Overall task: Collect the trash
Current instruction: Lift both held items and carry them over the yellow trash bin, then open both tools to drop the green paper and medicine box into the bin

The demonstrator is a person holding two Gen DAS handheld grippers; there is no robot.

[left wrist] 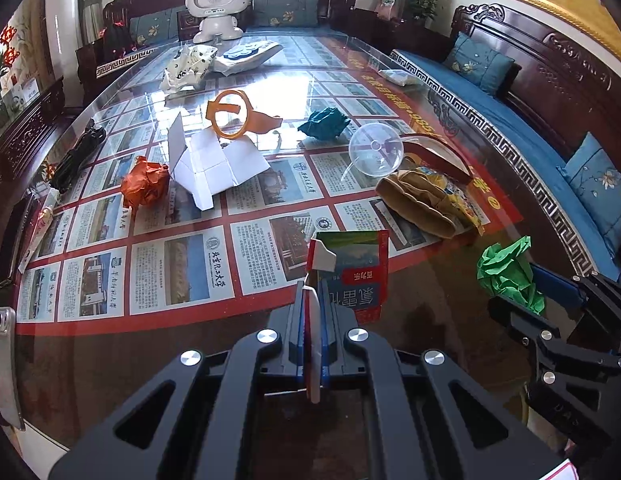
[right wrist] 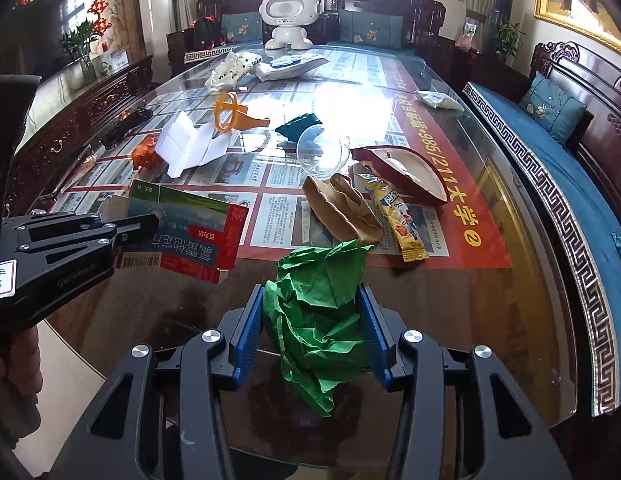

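My left fingers pinch a flattened box by its thin edge while my right fingers squeeze a green paper ball, both held above the glass surface so each hand carries away one piece of trash.

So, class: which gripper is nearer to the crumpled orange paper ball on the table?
Left. The left gripper, shut on a flattened box, sits closer to the orange paper ball; the right gripper, holding green paper, is farther off.
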